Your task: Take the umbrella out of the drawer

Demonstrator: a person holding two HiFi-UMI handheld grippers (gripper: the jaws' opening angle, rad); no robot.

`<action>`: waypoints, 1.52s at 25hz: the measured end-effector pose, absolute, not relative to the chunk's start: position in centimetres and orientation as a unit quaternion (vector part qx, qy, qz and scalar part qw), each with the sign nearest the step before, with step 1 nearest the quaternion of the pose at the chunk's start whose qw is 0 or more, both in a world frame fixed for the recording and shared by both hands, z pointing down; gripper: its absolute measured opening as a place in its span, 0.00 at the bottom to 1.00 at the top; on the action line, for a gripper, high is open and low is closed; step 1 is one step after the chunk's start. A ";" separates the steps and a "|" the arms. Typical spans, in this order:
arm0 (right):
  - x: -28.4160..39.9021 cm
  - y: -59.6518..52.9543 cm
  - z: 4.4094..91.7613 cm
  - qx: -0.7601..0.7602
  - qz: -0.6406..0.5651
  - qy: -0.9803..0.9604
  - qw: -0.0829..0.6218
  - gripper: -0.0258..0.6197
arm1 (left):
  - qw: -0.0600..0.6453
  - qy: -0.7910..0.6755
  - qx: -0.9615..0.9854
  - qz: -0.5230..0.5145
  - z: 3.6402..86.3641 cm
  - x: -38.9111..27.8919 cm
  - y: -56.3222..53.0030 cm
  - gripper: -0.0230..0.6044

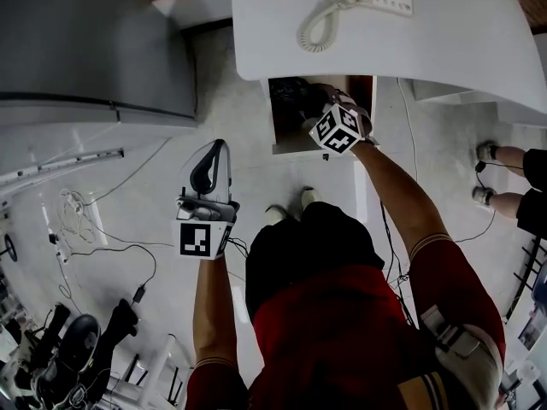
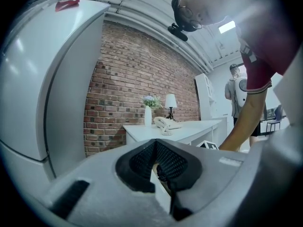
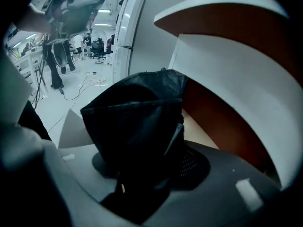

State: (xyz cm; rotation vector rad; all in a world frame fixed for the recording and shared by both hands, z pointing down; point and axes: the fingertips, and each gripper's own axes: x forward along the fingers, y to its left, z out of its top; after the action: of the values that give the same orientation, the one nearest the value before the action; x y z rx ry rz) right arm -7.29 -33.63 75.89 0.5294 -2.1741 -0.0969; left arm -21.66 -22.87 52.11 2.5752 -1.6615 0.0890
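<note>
Black umbrella [image 3: 135, 117] is clamped in your right gripper's [image 3: 144, 167] fingers [image 3: 195, 164] at the drawer [image 1: 295, 148], so lift it clear of the desk [image 1: 282, 32] edge; left gripper's [image 2: 155, 148] fingers together, empty.

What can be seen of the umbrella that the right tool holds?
The umbrella is black and folded into a short bundle of soft, creased fabric. The right tool has its jaws closed on the near end, and the rest sticks out beyond them, at the open drawer. No handle shows.
</note>
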 end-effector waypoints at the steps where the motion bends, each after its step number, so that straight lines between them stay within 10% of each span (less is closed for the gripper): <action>1: -7.3 -33.1 74.8 0.207 -0.045 -0.875 0.435 0.42 | 0.041 -0.542 0.839 0.028 51.6 -21.6 -22.7 0.04; 38: -2.9 -13.9 26.1 0.274 0.061 -0.960 -0.007 0.42 | -0.034 -0.499 0.865 -0.040 24.7 -13.6 -11.7 0.04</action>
State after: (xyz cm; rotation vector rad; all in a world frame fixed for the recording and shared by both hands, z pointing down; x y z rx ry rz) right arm -2.90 -13.94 26.05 0.8636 -3.0282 0.1932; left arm -13.56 -11.74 24.66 2.7781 -1.6024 -0.1294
